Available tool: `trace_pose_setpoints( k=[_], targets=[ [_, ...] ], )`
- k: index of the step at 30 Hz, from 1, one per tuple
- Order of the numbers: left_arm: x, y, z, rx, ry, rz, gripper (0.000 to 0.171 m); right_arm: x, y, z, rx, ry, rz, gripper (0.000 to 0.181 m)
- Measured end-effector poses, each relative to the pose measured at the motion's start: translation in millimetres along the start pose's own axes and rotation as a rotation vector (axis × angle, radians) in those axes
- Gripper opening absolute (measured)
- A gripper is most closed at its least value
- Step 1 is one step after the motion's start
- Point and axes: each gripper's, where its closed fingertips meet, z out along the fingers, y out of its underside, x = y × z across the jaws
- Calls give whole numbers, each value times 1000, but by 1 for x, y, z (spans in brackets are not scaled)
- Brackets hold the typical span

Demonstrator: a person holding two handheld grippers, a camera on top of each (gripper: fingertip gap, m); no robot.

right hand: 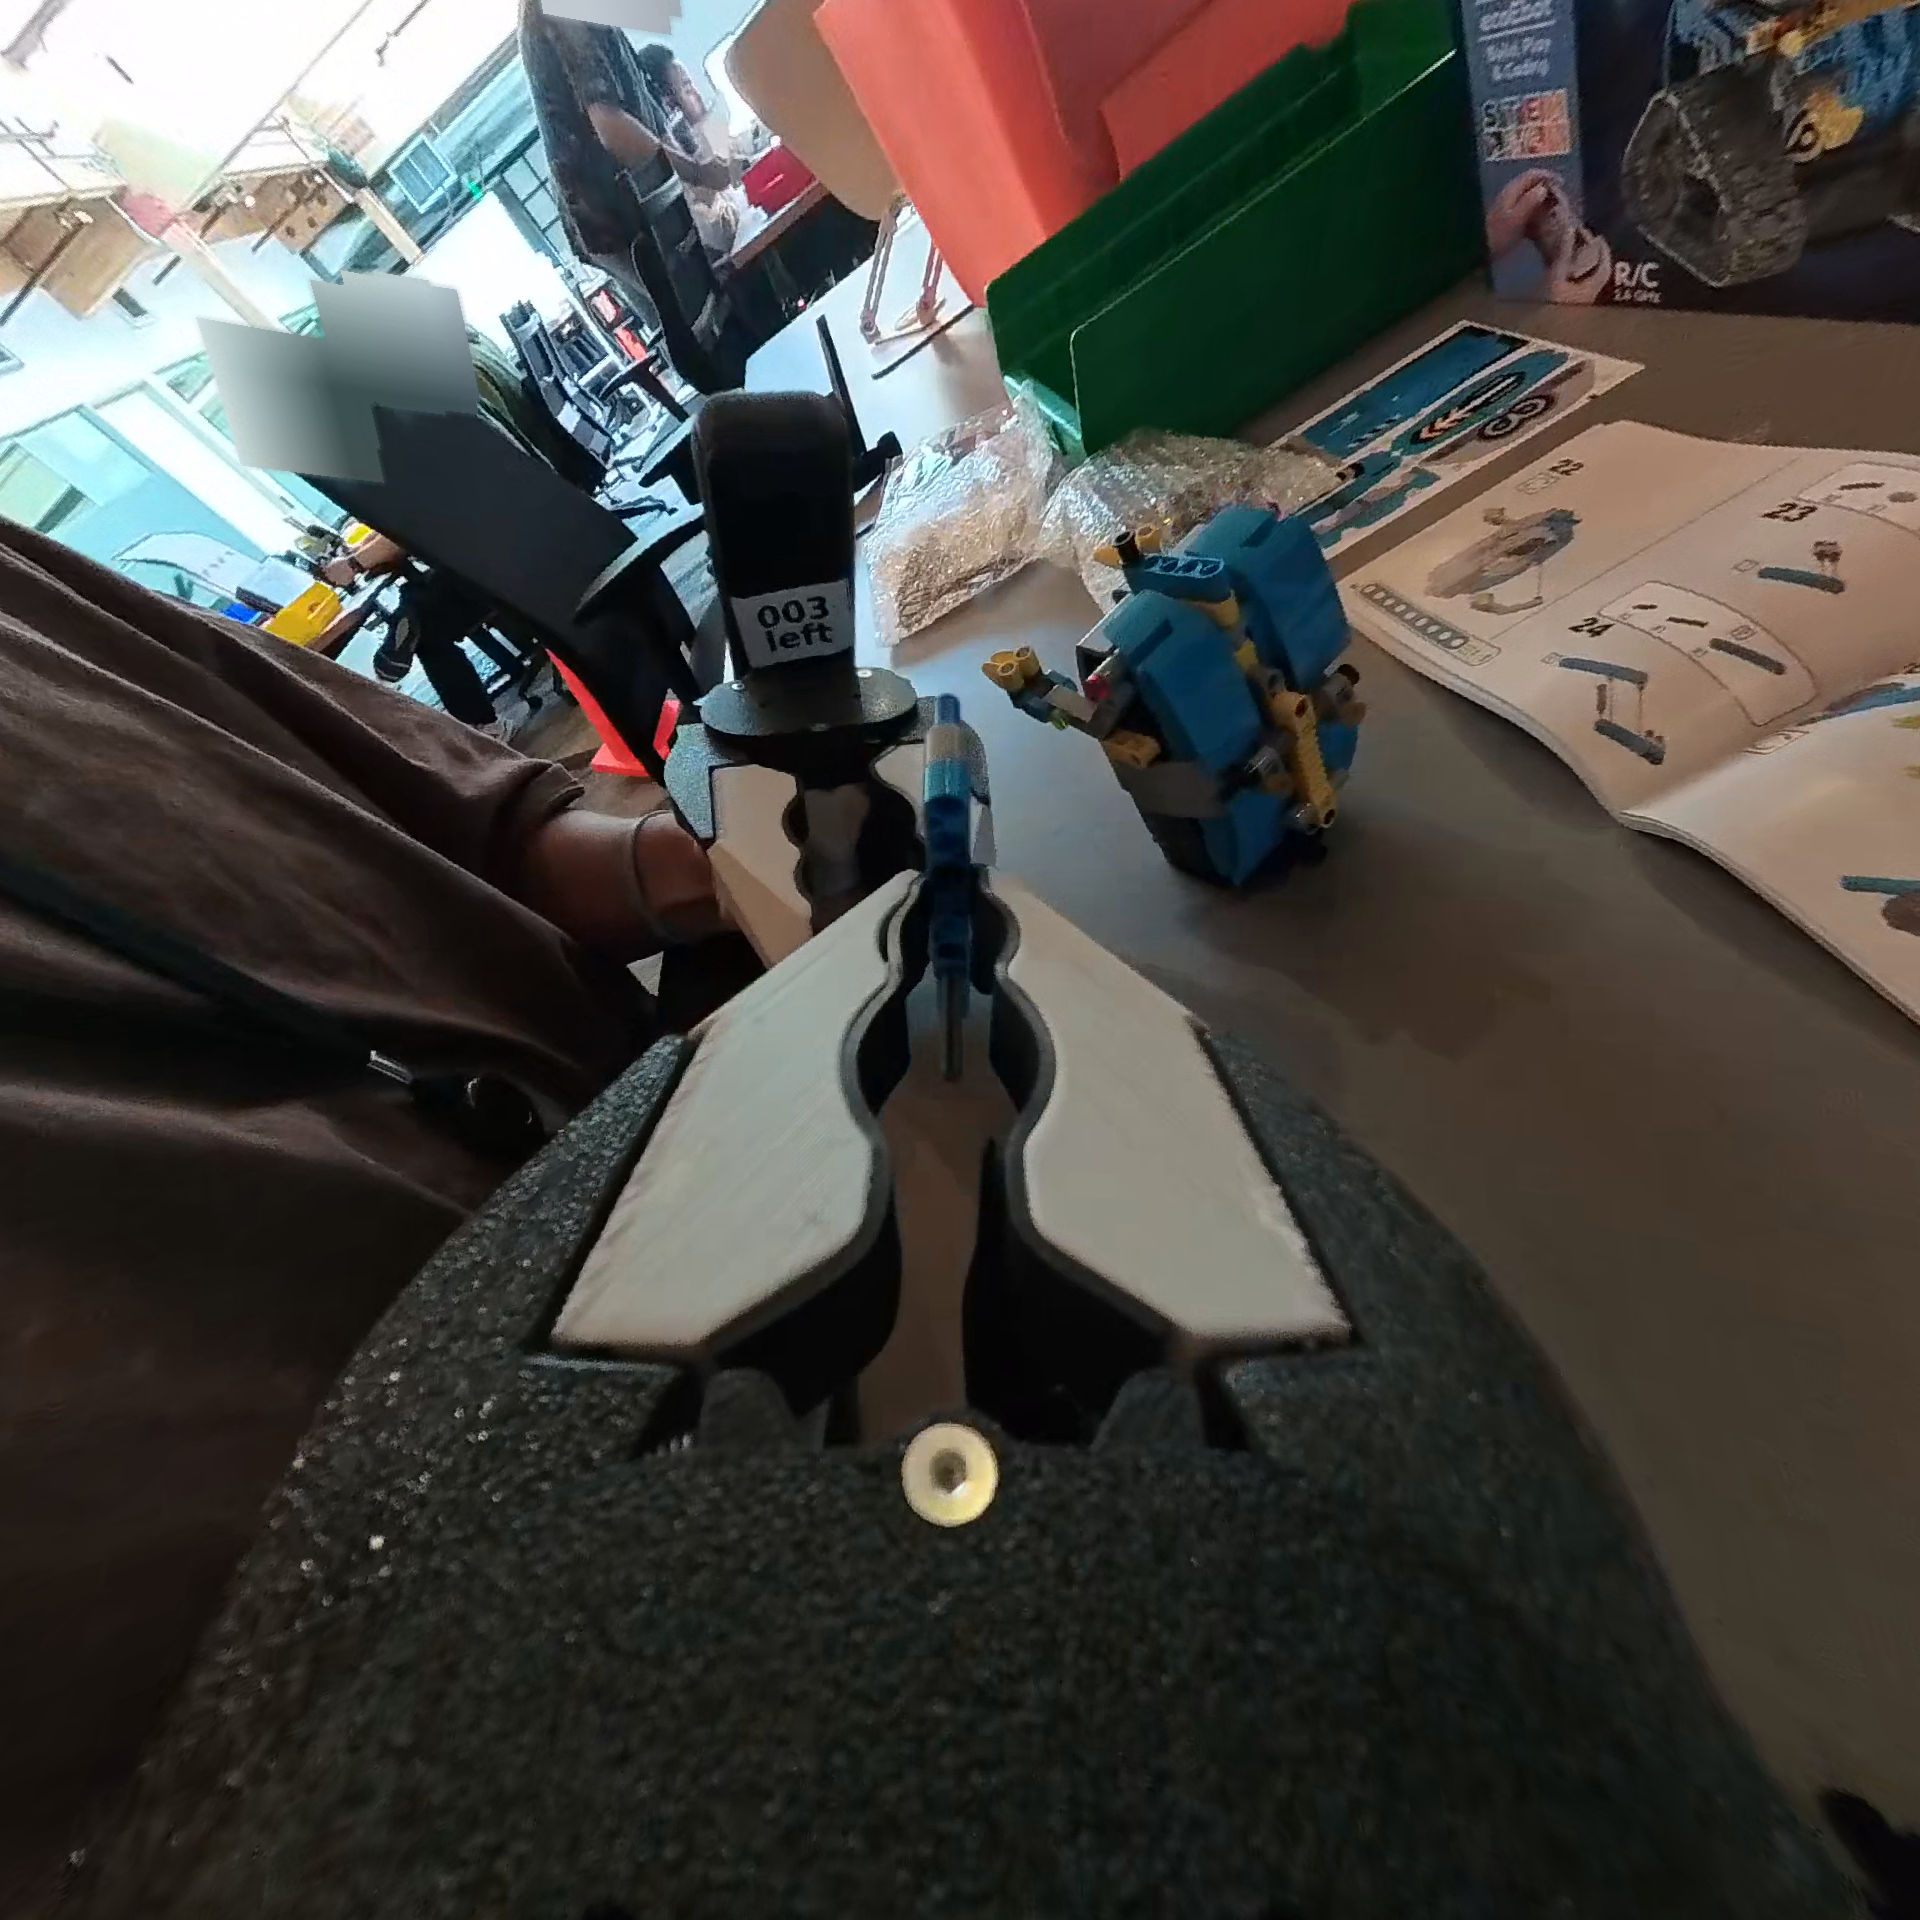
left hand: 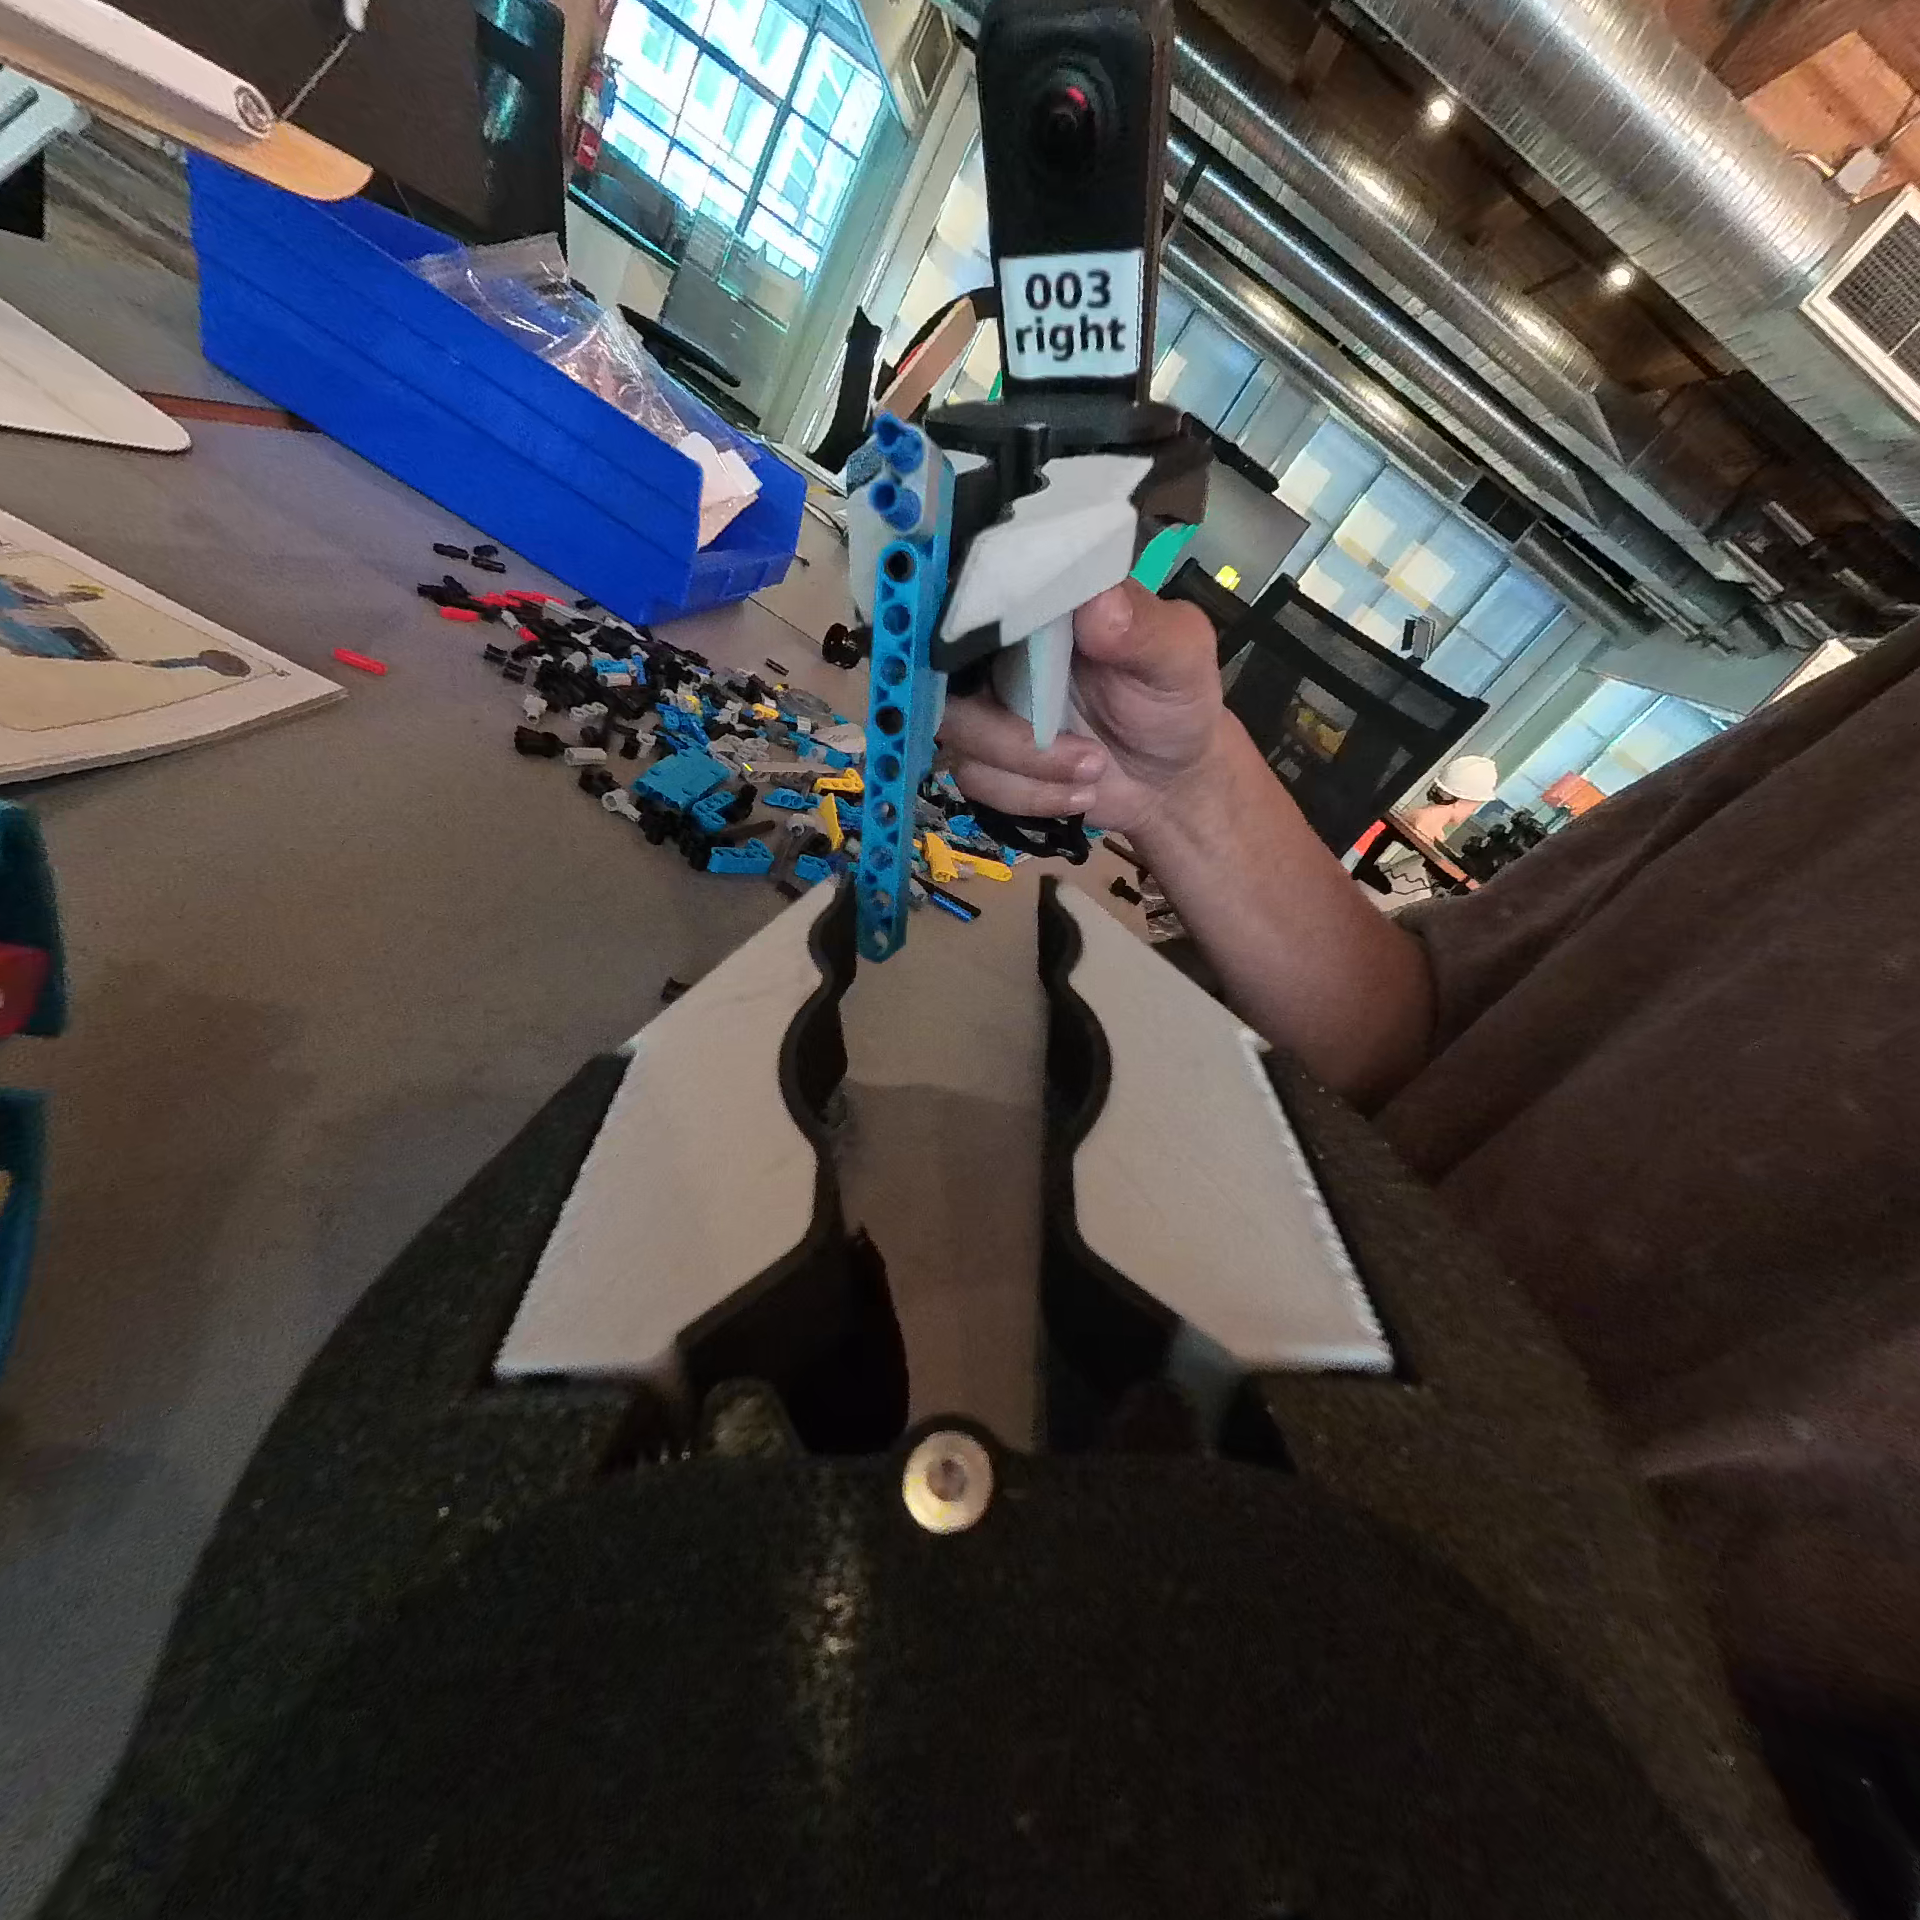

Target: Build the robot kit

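A long blue beam with holes (left hand: pixel 890 727) stands upright over the grey table, with two blue pins (left hand: pixel 899 473) at its top end. My right gripper (left hand: pixel 914 561) is shut on the beam's upper part, and a hand (left hand: pixel 1101 727) holds its handle. My left gripper (left hand: pixel 940 904) is open; the beam's lower end lies against the tip of its left finger, and the right finger stands apart. In the right wrist view the beam (right hand: pixel 948 831) shows edge-on between the shut fingers of my right gripper (right hand: pixel 951 894), with my open left gripper (right hand: pixel 862 842) just beyond.
A pile of small blue, black and yellow pieces (left hand: pixel 727 748) lies on the table before a blue bin (left hand: pixel 468 416). A partly built blue model (right hand: pixel 1226 717), an open instruction booklet (right hand: pixel 1662 644), plastic bags (right hand: pixel 966 520), a green bin (right hand: pixel 1247 270) and a toy box (right hand: pixel 1704 145) stand farther right. Left tips to right tips: about 4 centimeters.
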Motion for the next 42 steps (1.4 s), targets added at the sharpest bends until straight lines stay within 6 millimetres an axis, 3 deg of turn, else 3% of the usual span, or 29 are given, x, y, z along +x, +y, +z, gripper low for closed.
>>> trace_pose_setpoints(
  k=[10,23,30,40,42],
  targets=[
    [3,-1,-4,1,64,-66,29,-3,-8,10,-45,-86,76,7],
    [-1,-11,-9,56,97,-140,25,-12,5,25,-118,-144,67,8],
    [0,-5,-8,21,98,-112,7,-16,13,34,-173,-155,41,7],
    [-2,4,-6,-44,49,-29,6,-14,20,32,-196,-147,37,8],
    [-8,3,-8,-41,9,-3,6,-8,15,22,-170,-93,-22,15]
  ],
)
